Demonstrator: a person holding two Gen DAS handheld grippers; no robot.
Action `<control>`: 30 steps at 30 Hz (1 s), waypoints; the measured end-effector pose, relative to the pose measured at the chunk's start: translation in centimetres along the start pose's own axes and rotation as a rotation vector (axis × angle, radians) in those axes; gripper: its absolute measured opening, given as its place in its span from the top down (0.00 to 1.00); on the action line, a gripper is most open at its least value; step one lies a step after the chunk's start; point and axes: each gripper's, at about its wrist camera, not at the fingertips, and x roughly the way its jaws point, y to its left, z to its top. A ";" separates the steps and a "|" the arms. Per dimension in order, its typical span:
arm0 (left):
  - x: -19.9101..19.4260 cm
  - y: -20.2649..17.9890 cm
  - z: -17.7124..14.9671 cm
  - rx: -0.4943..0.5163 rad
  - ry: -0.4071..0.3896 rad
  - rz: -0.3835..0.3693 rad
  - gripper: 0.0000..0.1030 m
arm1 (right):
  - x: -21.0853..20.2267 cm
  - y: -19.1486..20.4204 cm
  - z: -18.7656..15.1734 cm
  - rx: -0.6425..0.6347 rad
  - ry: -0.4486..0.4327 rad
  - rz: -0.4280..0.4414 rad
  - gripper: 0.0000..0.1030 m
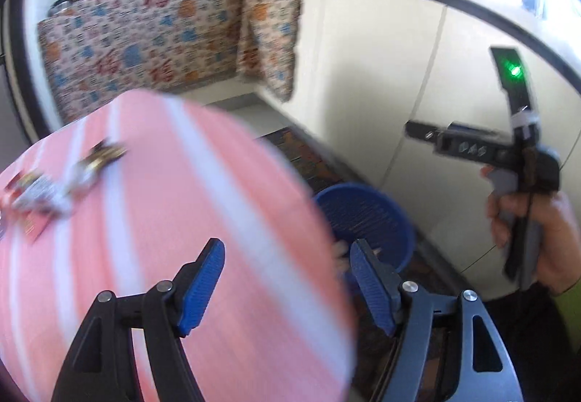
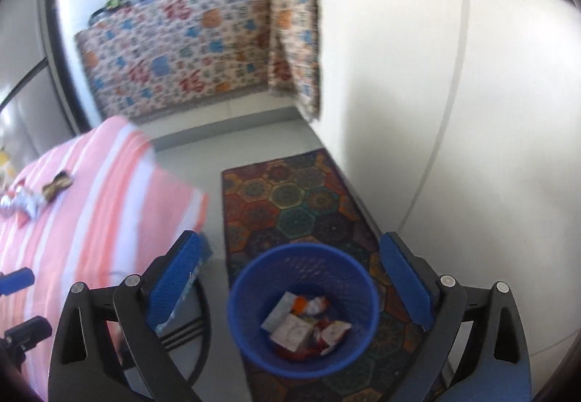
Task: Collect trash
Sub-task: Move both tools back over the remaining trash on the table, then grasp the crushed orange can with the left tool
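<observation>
- Pink striped tablecloth carries crumpled wrappers at its far left.
- Blue mesh bin on the patterned rug holds discarded packets.
- Right gripper tilts down above the bin, jaws spread wide, empty.
- Left gripper angles over the table edge, jaws apart, empty.

bin: blue plastic mesh | tablecloth: striped cloth | rug: woven
</observation>
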 end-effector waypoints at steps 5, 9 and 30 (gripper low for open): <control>-2.9 7.7 -3.8 -0.085 0.054 0.142 0.29 | -1.0 10.9 -2.1 -0.130 0.057 0.175 0.03; -4.7 14.2 -5.7 -0.146 0.061 0.275 0.29 | -0.4 19.5 -2.9 -0.209 0.130 0.300 0.03; -4.2 22.9 -7.3 -0.308 0.108 0.347 0.00 | 4.8 29.2 -3.8 -0.310 0.221 0.259 0.00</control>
